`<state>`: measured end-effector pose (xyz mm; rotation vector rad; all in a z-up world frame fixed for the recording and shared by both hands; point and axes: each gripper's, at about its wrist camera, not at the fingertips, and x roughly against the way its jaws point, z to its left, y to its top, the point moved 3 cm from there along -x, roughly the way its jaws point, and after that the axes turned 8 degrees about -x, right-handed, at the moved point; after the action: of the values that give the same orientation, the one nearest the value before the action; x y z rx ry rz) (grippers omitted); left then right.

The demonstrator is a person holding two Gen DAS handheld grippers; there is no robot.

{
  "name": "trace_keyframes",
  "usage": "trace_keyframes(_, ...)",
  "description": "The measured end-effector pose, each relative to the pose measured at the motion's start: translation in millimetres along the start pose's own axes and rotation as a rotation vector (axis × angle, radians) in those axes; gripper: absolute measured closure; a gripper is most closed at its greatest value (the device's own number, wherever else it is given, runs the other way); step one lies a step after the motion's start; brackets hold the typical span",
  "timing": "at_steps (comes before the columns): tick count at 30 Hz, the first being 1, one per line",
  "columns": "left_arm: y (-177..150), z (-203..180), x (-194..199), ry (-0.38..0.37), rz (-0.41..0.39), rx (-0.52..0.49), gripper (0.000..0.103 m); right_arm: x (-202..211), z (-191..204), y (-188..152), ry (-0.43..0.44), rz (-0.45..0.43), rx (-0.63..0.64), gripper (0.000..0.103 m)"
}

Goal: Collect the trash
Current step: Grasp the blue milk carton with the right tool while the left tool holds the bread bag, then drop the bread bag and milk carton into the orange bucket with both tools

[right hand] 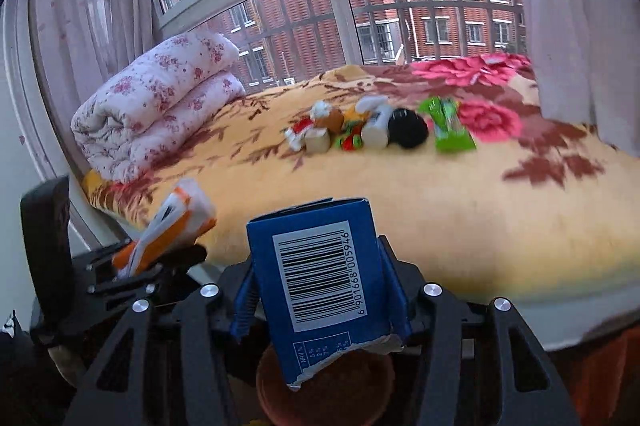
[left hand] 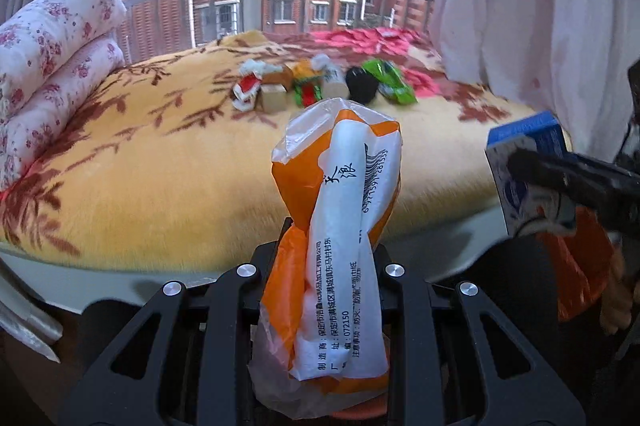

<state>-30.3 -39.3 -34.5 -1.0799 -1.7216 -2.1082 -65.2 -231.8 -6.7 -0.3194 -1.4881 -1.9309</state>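
My left gripper (left hand: 334, 250) is shut on an orange and white plastic wrapper (left hand: 340, 210) that stands up between its jaws, held off the near edge of the bed. My right gripper (right hand: 320, 266) is shut on a torn blue carton (right hand: 320, 274) with a barcode. The carton also shows at the right of the left wrist view (left hand: 528, 166), and the wrapper at the left of the right wrist view (right hand: 172, 226). A cluster of trash (left hand: 312, 86) lies on the blanket further back: small wrappers, tan boxes, a black object (right hand: 408, 130) and a green wrapper (right hand: 448, 126).
The bed has a yellow floral blanket (left hand: 160, 166). A folded floral quilt (right hand: 156, 102) lies at its left end. A window with bars is behind, and white curtains (left hand: 520, 6) hang at the right. An orange-brown round container (right hand: 324, 386) sits below my right gripper.
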Motion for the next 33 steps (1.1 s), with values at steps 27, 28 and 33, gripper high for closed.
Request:
trace_keyframes(27,-83,-15,-61,-0.085,0.316,0.020,0.076,-69,-8,-108,-0.100,0.312,-0.085,0.046)
trace_keyframes(28,-83,-16,-60,-0.084,0.315,0.017,0.075,-68,-8,-108,-0.103,0.311,-0.082,0.046)
trace_keyframes(33,-81,-22,-63,-0.064,0.328,-0.018,0.044,-68,-11,-108,-0.119,0.312,-0.085,0.027)
